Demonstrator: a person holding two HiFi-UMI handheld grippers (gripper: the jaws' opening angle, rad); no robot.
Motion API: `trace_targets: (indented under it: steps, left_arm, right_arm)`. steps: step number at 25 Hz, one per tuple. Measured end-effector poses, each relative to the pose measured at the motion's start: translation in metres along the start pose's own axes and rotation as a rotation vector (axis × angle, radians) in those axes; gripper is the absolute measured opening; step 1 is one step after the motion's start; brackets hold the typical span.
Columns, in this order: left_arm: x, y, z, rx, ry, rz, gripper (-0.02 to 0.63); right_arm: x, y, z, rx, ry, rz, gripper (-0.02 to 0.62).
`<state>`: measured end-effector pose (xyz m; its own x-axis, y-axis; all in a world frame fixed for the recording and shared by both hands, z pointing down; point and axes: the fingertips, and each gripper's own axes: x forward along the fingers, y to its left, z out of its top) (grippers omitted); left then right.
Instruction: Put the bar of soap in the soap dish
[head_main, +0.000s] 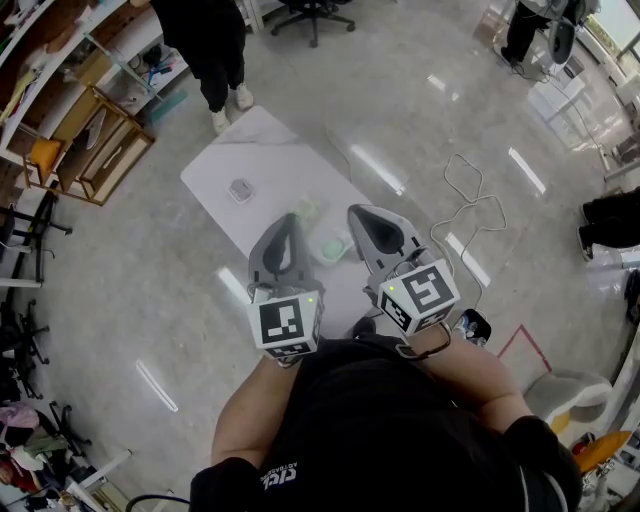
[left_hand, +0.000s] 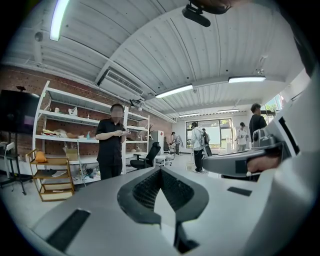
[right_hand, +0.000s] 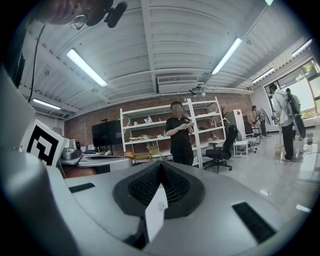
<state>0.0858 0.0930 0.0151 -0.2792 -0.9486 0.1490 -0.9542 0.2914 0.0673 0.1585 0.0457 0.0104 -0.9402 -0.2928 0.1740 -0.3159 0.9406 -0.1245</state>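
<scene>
White table (head_main: 282, 168) standing on glossy grey floor (head_main: 150, 300); left gripper (head_main: 290, 219), right gripper (head_main: 356, 213) hovering over it, jaws pressing together, holding nothing; small pale block, seemingly soap bar (head_main: 240, 190), lying far left; green dish (head_main: 331, 248) sitting between grippers.

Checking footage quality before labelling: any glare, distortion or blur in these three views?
Head view: ceiling-light glare streaks on the glossy grey floor, otherwise sharp. Left gripper view and right gripper view: strong fisheye bends the white ribbed ceiling, with black vignetted corners.
</scene>
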Motion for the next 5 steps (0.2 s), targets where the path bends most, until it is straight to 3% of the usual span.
trace_targets:
  steps: [5]
  left_arm:
    - [-0.0002,0.0043,-0.0009,-0.008,0.003,0.001,0.009]
  right_arm:
    - [0.0001,0.001,-0.002,-0.001,0.003,-0.002,0.012]
